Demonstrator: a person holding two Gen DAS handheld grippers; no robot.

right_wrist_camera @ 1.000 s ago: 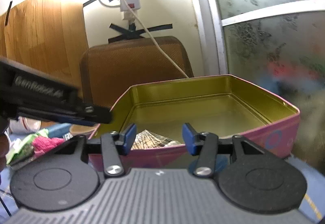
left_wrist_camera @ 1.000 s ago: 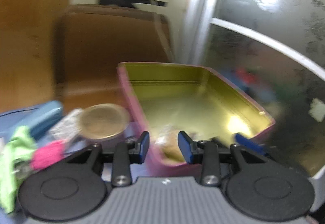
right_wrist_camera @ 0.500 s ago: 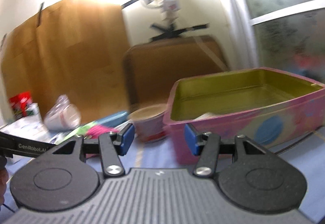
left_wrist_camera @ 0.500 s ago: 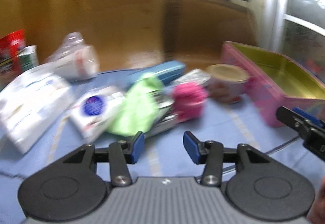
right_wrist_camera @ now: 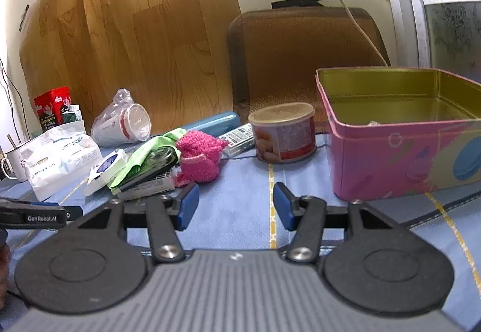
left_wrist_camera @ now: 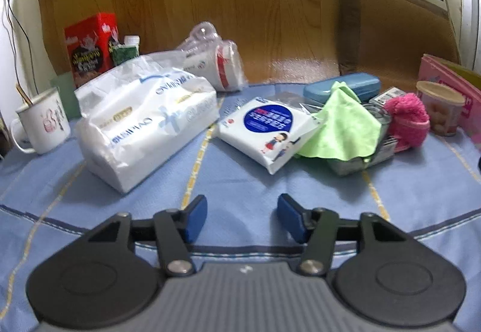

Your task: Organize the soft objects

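Left gripper [left_wrist_camera: 242, 217]: jaws opening, nothing between the blue pads, only bare blue tablecloth [left_wrist_camera: 228, 175] below; pointed down toward the cloth in front of the clutter.
Right gripper [right_wrist_camera: 236, 208]: jaws parted, empty, aimed over the cloth at the gap between the pink knitted piece and the pink tin.
Left gripper from the right wrist view: black finger bearing white lettering, entering at the left edge, low over the cloth.
Small tissue pack [left_wrist_camera: 266, 129]: nearest soft item to the left gripper, white with a blue round label, lying flat, one corner under the green cloth.
Large tissue pack [left_wrist_camera: 144, 121]: white plastic wrap, left of the small pack, just apart from it.
Green cloth [left_wrist_camera: 342, 127]: draped over a clear container and dark flat items, touching the pink knitted piece.
Pink knitted piece [right_wrist_camera: 200, 159]: fluffy, on the cloth, right of the green cloth, near the round can.
Round can [right_wrist_camera: 284, 132]: upright, lid on, between the knitted piece and the tin.
Pink tin [right_wrist_camera: 399, 151]: open, gold inside, on the right; something pale barely showing at its bottom, unclear what.
Blue case [left_wrist_camera: 342, 85]: behind the green cloth.
Bagged cups [left_wrist_camera: 219, 61]: on their side at the back.
Enamel mug [left_wrist_camera: 42, 124]: far left, upright.
Red box [left_wrist_camera: 90, 46]: back left, against the wooden board.
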